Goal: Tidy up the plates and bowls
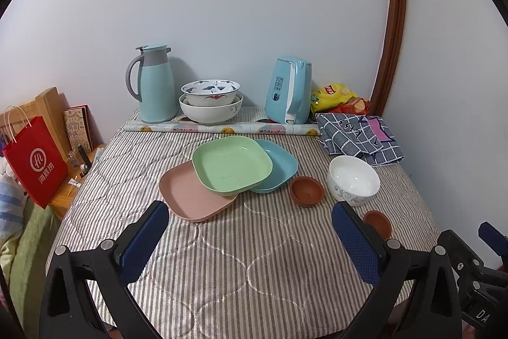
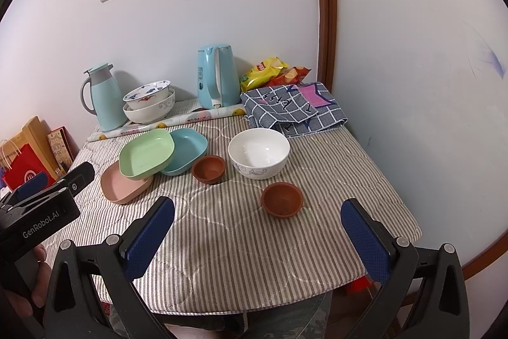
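Observation:
Three square plates overlap mid-table: a green plate [image 1: 232, 163] [image 2: 147, 153] lies on top of a pink plate [image 1: 193, 196] [image 2: 122, 185] and a blue plate [image 1: 279, 162] [image 2: 187, 150]. To their right stand a small brown bowl [image 1: 307, 191] [image 2: 208, 169], a white bowl [image 1: 354, 178] [image 2: 258, 153] and a second brown bowl [image 1: 377, 221] [image 2: 282, 198]. Two patterned bowls [image 1: 210, 102] [image 2: 149, 104] are nested at the back. My left gripper [image 1: 250, 240] is open above the near cloth, nothing between its fingers. My right gripper [image 2: 258, 240] is open too, just short of the nearer brown bowl.
A striped quilted cloth [image 1: 254, 259] covers the table [image 2: 381, 202]. At the back stand a thermos jug [image 1: 155, 83], an electric kettle [image 1: 290, 91], snack bags [image 1: 336, 97] and a folded checked cloth [image 1: 358, 134]. A red paper bag [image 1: 35, 161] stands off the left edge. Walls close the back and right.

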